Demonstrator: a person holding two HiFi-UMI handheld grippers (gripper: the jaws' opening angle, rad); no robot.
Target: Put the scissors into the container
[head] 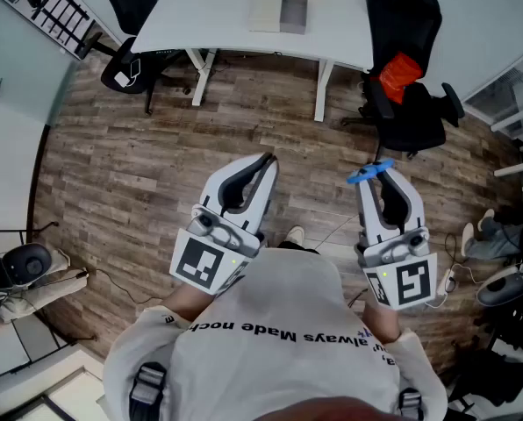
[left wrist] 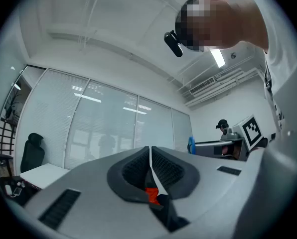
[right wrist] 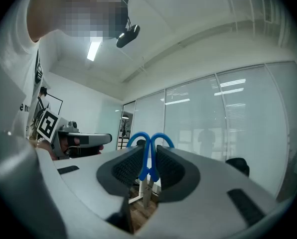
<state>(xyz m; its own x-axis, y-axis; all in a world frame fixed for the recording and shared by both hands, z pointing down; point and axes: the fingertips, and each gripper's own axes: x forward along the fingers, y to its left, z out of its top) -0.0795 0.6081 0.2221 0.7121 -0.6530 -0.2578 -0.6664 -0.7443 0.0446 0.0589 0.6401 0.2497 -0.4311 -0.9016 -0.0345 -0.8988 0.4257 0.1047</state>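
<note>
A pair of blue-handled scissors [head: 365, 174] is clamped between the jaws of my right gripper [head: 377, 175], held in the air over the wooden floor. In the right gripper view the blue handle loops [right wrist: 150, 142] stick up past the pads and the metal blades hang below them. My left gripper [head: 268, 159] is raised beside it, shut with nothing in it; its pads meet along one line [left wrist: 150, 162]. No container shows in any view.
A white table [head: 218, 20] with a book and a potted plant stands ahead. Black office chairs flank it, one carrying a red thing [head: 399, 73]. Cables and gear lie on the floor at the left and right edges. Glass partition walls surround the room.
</note>
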